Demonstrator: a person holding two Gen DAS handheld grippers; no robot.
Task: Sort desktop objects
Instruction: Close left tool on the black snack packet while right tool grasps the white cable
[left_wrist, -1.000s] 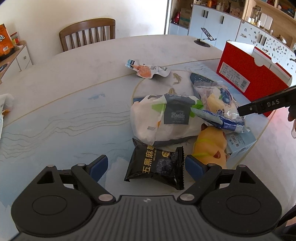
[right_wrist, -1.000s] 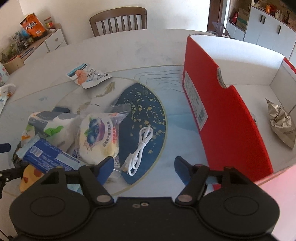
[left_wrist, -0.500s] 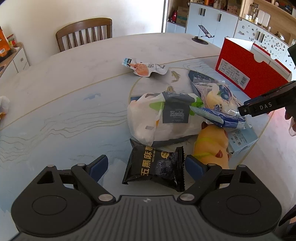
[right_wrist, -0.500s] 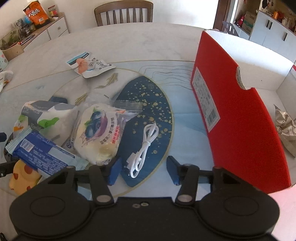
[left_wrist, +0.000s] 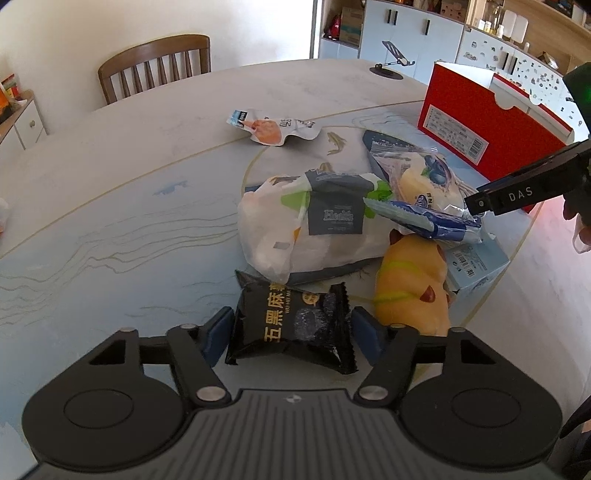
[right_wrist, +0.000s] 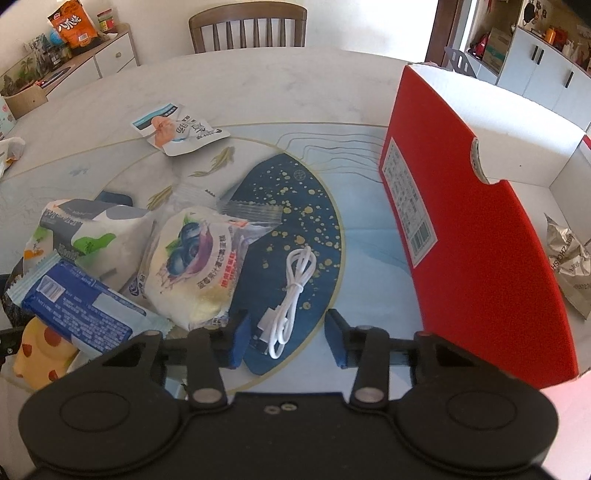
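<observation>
**Both grippers closing over items on the cluttered counter**

Taking the red cardboard box (right_wrist: 461, 221) with its white inside as the landmark, the objects run as follows from left to right.

Furthest left of the box, the left gripper (left_wrist: 291, 334) straddles a black foil snack packet with gold lettering (left_wrist: 291, 325). Its jaws have just been closing, and the blue pads now stand right at the packet's two side edges; whether they press on it I cannot tell. Behind the packet lies a white plastic bag with grey and green print (left_wrist: 314, 229), and beside it, nearer the box, a yellow plush toy with red spots (left_wrist: 410, 284). A blue-and-white wrapped bar (right_wrist: 81, 310) rests across the bag and toy. Next toward the box sits a clear-wrapped blueberry bread bun (right_wrist: 192, 269).

Between the bun and the box, the right gripper (right_wrist: 286, 338) hovers over a coiled white USB cable (right_wrist: 291, 288) lying on the dark blue speckled patch of the counter (right_wrist: 258, 85). Its jaws have just been closing; the cable's near end sits between the pads, which stand apart from it.

Farther back, well left of the box, lies a flat white pouch with an orange picture (right_wrist: 177, 129). Inside the box rests a crumpled silver wrapper (right_wrist: 569, 266).
</observation>
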